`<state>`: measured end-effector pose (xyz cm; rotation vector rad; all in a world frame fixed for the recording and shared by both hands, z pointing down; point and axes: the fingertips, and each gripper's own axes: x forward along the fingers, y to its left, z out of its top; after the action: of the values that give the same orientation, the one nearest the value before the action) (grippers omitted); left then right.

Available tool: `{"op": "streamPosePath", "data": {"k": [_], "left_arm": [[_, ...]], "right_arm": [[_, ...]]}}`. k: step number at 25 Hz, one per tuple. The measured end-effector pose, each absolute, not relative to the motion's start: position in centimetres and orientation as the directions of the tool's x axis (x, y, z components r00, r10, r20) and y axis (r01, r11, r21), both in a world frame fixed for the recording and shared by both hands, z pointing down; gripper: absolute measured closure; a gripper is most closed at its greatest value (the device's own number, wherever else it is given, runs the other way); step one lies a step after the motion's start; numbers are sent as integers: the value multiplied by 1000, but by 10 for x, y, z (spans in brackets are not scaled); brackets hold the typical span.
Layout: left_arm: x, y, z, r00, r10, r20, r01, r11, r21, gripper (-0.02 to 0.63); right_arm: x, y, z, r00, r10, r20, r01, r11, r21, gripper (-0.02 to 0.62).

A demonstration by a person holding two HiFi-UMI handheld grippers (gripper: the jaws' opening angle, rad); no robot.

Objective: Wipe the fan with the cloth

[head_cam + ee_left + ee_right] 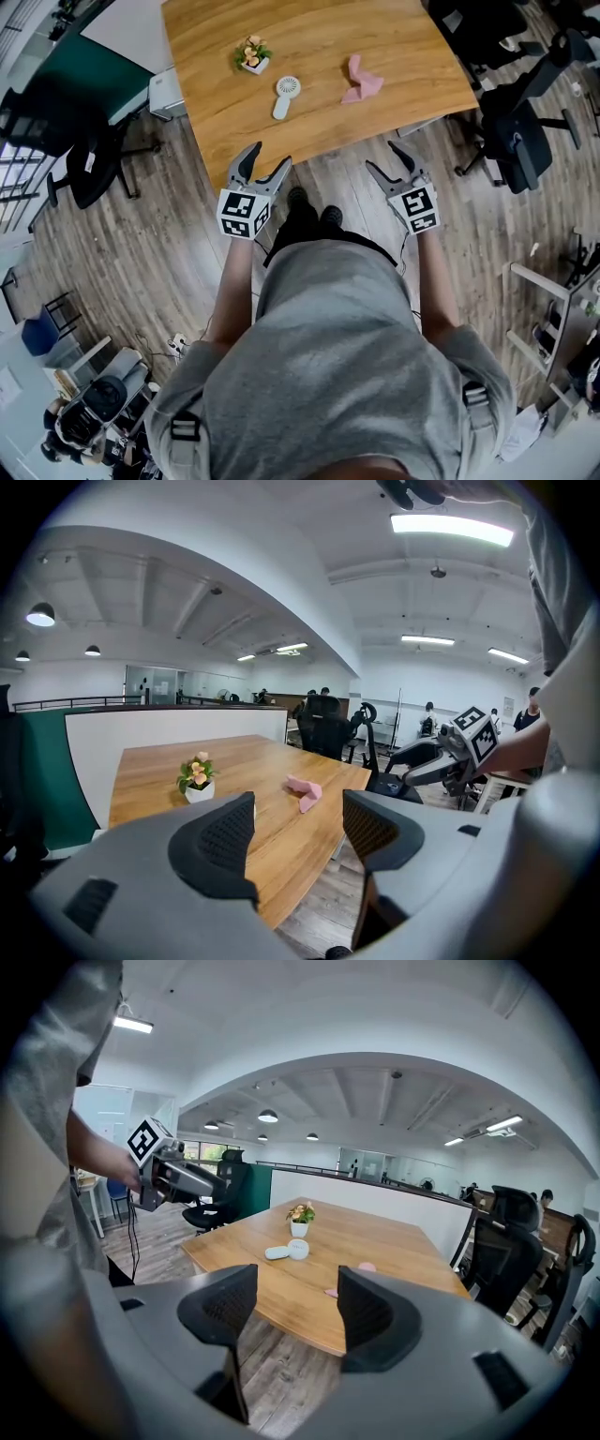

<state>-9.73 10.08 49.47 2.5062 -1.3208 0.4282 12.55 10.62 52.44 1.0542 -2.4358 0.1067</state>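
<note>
Hovering at the near edge of the wooden table (206,56), left of centre in the head view, the left gripper (270,157) is showing its jaws spread wide with nothing between them. Above it, toward the upper left of the tabletop, a small potted flower (252,56) is standing. Just to its lower right the white handheld fan (285,96) is lying flat, handle toward the near edge. Further right the pink cloth (360,82) is lying crumpled, apart from the fan and untouched. Right of centre, the right gripper (382,156) is hanging over the floor just short of the table edge, its jaws also standing wide and empty. At the far right, black office chairs (516,131) are sitting on the wood-plank floor (141,244).
</note>
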Motion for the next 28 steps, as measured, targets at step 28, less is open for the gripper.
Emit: {"op": "streamPosePath", "data": {"k": [28], "left_arm": [[-84,-61,554,639,-606,474,-743,-646,175,295]], "right_arm": [[111,-59,535,-505,-701,504,-752,644,141,327]]}}
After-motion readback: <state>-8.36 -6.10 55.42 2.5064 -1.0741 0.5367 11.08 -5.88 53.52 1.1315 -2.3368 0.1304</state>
